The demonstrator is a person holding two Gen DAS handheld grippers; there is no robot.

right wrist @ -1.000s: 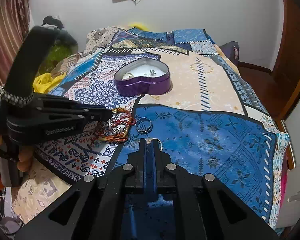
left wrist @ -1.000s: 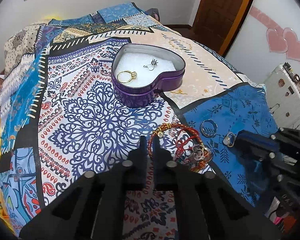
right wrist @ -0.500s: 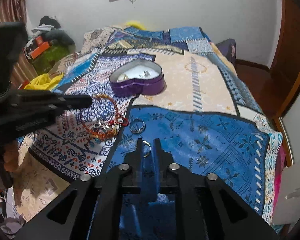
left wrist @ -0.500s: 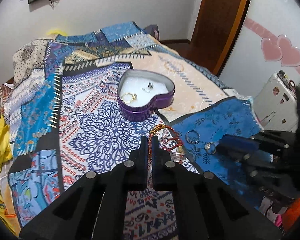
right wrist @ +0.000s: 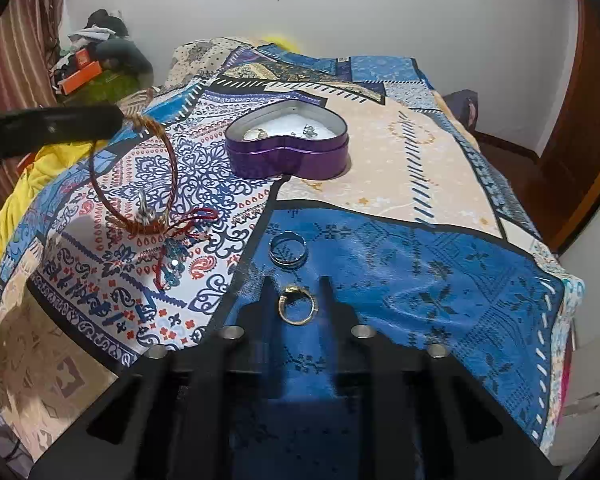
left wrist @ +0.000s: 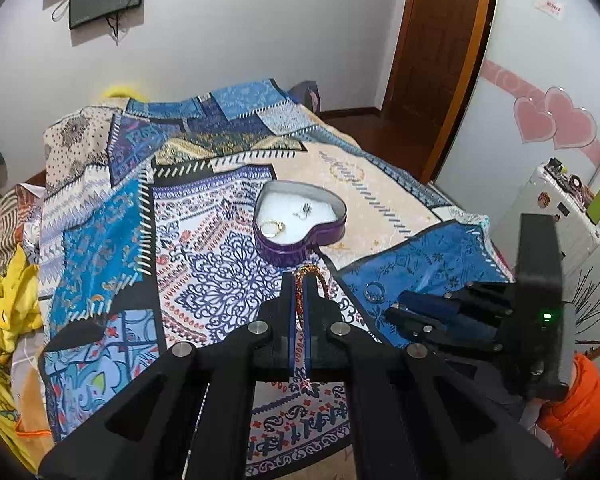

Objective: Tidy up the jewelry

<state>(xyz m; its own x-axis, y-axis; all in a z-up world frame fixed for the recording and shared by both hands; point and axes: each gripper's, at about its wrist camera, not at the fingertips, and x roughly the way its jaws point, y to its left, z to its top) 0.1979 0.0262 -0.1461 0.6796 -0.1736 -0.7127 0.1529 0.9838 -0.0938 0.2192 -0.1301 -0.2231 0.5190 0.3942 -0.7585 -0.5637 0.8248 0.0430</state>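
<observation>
A purple heart-shaped tin (left wrist: 300,250) (right wrist: 288,160) sits on the patterned bedspread and holds a gold ring (left wrist: 273,227) and a silver piece (left wrist: 303,211). My left gripper (left wrist: 299,280) is shut on a red-gold bracelet (right wrist: 134,172), which hangs lifted above the bed with a silver charm and red threads trailing. My right gripper (right wrist: 296,284) is open, its fingers on either side of a gold ring (right wrist: 298,305) lying on the blue patch. A silver band ring (right wrist: 287,249) (left wrist: 374,291) lies just beyond it.
The bedspread (right wrist: 400,168) covers the whole bed. A yellow cloth (left wrist: 4,308) lies at the left edge. A white suitcase (left wrist: 556,216) stands on the right, by a brown door (left wrist: 440,40). Clutter (right wrist: 92,68) is piled at the bed's far left.
My left gripper has lifted the bracelet off the bed, up and back. My right gripper has opened from shut and now straddles the gold ring.
</observation>
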